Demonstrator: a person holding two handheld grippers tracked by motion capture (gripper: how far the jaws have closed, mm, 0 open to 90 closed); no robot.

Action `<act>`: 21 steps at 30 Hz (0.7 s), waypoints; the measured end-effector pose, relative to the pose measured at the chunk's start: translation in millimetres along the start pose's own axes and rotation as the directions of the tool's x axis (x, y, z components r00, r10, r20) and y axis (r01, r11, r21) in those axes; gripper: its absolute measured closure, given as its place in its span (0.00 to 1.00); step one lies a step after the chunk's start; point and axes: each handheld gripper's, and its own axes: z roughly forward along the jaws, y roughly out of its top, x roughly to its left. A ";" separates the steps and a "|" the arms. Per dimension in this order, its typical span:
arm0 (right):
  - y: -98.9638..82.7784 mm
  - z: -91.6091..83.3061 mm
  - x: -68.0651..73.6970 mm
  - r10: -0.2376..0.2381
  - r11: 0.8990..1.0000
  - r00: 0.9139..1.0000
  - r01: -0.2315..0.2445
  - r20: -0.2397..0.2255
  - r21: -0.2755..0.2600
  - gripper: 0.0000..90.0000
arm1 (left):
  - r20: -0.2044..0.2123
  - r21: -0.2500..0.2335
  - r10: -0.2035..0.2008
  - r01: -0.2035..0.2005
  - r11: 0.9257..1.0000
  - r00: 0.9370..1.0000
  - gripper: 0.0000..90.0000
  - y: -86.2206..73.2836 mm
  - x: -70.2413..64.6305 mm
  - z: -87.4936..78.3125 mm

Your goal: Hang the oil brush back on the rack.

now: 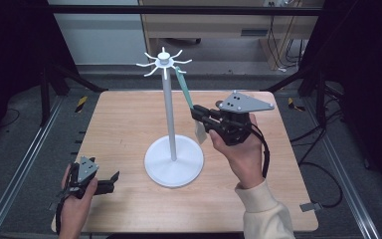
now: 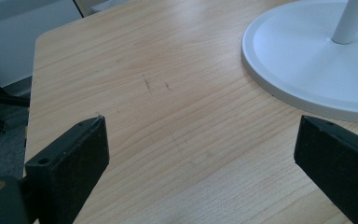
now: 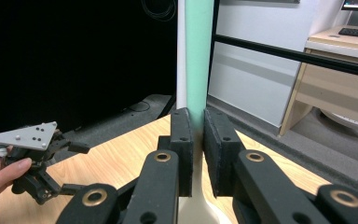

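The right gripper (image 1: 199, 115) is clamped on a green strip (image 1: 185, 91) hanging from a hook of the white stand (image 1: 173, 159). The strip's long axis slants from the hook down toward the gripper, right of the pole. The left gripper (image 1: 110, 180) rests with jaws apart at the table's (image 1: 119, 124) near-left corner.

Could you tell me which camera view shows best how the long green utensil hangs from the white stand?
The high view: the green utensil slants down from the white stand into the right gripper. The right gripper view gives a close-up of its handle between the jaws.

green utensil's (image 3: 198, 56) ends cut off (head hidden); stand base (image 2: 307, 60) cropped
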 end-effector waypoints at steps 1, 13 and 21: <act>-0.2 0.9 -0.3 -0.001 1.000 1.000 0.001 0.002 -0.002 0.91 | 0.000 0.000 0.000 0.000 1.000 1.000 0.03 0.0 0.0 0.0; -1.3 5.2 -0.3 0.004 1.000 1.000 -0.004 -0.001 0.002 0.91 | -0.001 0.001 0.004 -0.004 1.000 1.000 0.03 0.0 -0.4 0.0; -1.7 11.5 -1.5 0.002 1.000 1.000 -0.002 -0.004 0.016 0.92 | 0.001 0.001 -0.002 0.002 1.000 1.000 0.03 -0.2 -0.1 0.5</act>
